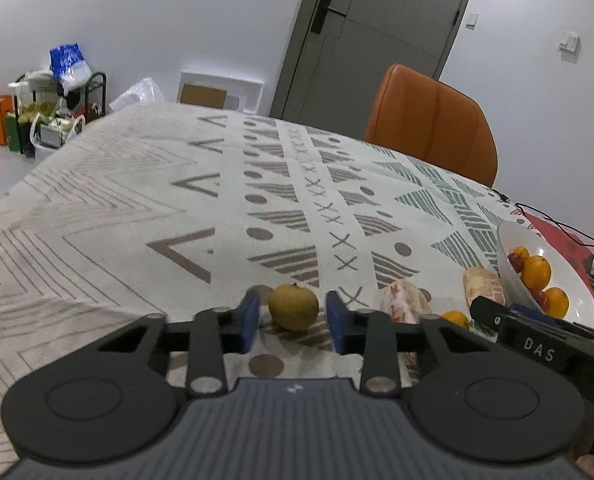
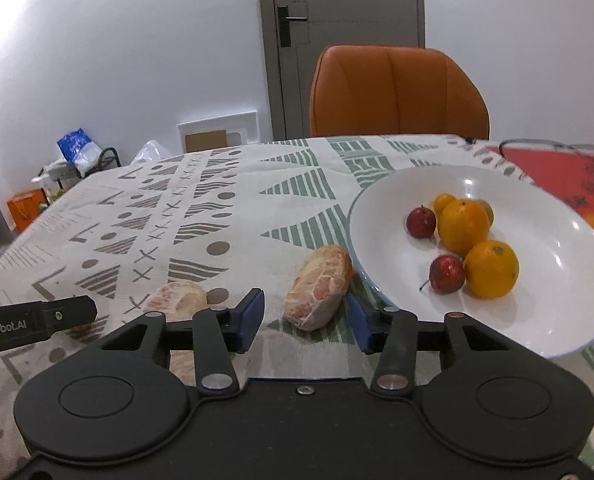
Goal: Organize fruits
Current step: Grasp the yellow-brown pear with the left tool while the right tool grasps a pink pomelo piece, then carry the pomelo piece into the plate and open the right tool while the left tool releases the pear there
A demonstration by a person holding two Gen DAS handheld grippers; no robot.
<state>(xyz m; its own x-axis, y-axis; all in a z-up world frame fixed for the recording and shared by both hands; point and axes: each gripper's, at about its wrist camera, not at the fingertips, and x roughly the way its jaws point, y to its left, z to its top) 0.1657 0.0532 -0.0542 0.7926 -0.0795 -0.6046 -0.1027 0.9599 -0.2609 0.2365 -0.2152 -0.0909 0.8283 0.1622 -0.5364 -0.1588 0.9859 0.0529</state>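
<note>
A yellow-green round fruit [image 1: 293, 306] rests on the patterned tablecloth [image 1: 137, 220]. My left gripper [image 1: 293, 322] stands on either side of it, with a thin gap at each blue pad, so it is open. A peeled pink citrus piece [image 2: 317, 292] lies beside the white bowl [image 2: 537, 320]. My right gripper [image 2: 307, 320] straddles this piece, open, with a clear gap at the left pad. A second peeled piece [image 2: 177, 298] lies further left. The bowl holds oranges [image 2: 463, 226] and small red fruits [image 2: 447, 274]. A small orange [image 1: 455, 318] sits on the cloth, partly hidden by the right gripper's finger [image 1: 487, 310].
An orange chair [image 2: 397, 92] stands at the far side of the table before a grey door [image 2: 337, 20]. A red mat [image 2: 557, 176] and black cables [image 1: 557, 228] lie right of the bowl. Bags and a rack [image 1: 57, 112] crowd the floor at the far left.
</note>
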